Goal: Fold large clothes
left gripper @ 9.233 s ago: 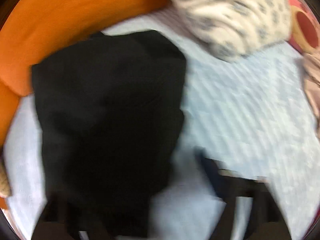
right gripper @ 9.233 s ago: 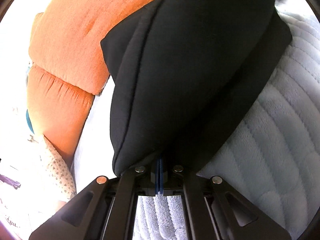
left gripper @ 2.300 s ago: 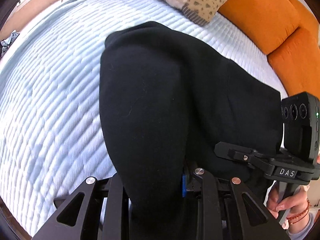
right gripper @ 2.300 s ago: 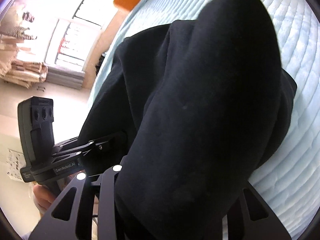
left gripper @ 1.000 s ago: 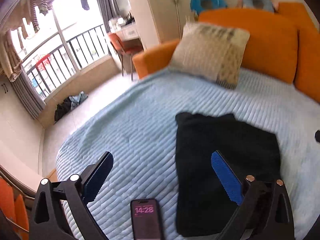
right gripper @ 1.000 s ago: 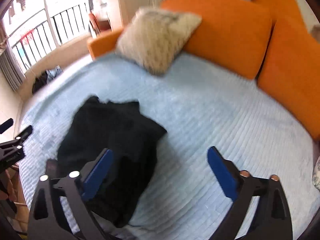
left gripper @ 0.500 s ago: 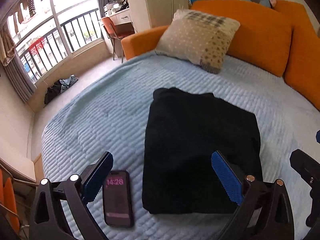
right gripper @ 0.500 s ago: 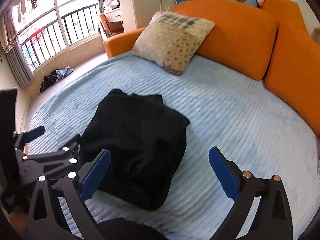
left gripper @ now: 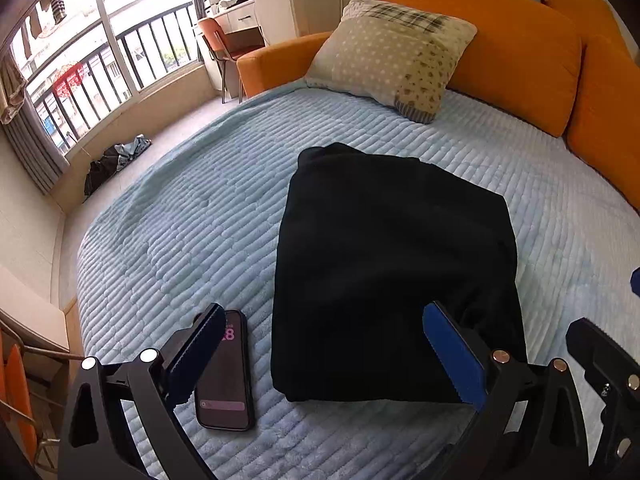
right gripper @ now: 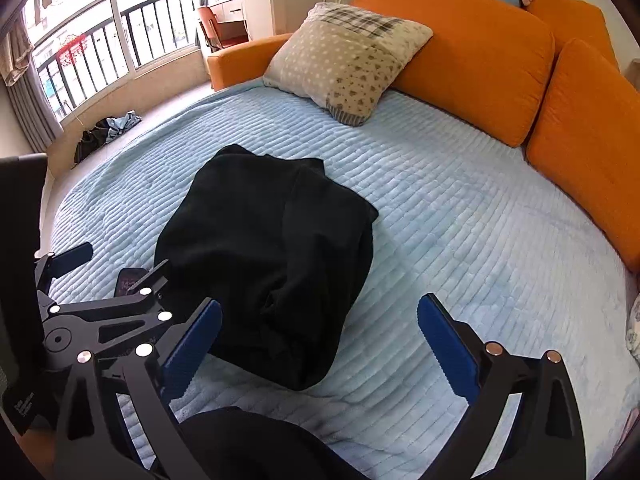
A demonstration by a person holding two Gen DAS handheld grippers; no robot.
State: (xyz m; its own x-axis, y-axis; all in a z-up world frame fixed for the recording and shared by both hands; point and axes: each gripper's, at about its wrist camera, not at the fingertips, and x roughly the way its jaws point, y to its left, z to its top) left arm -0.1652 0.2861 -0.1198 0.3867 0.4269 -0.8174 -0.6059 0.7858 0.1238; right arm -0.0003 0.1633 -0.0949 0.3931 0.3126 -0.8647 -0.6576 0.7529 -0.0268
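A black garment lies folded into a thick rectangle on the light blue quilted bed. My left gripper hovers open over its near edge, blue pads wide apart and holding nothing. In the right wrist view the same folded garment sits left of centre. My right gripper is open above the bed at the bundle's near right corner, with nothing between its pads. The left gripper's body shows at the left of that view.
A phone with its screen lit lies on the bed just left of the garment. A patterned pillow leans on orange cushions at the back. Dark cloth fills the bottom of the right view. A window is at left.
Both grippers have let go of the black garment and pulled back and up. It now rests folded on the bed. In the last half second the views shifted only slightly.
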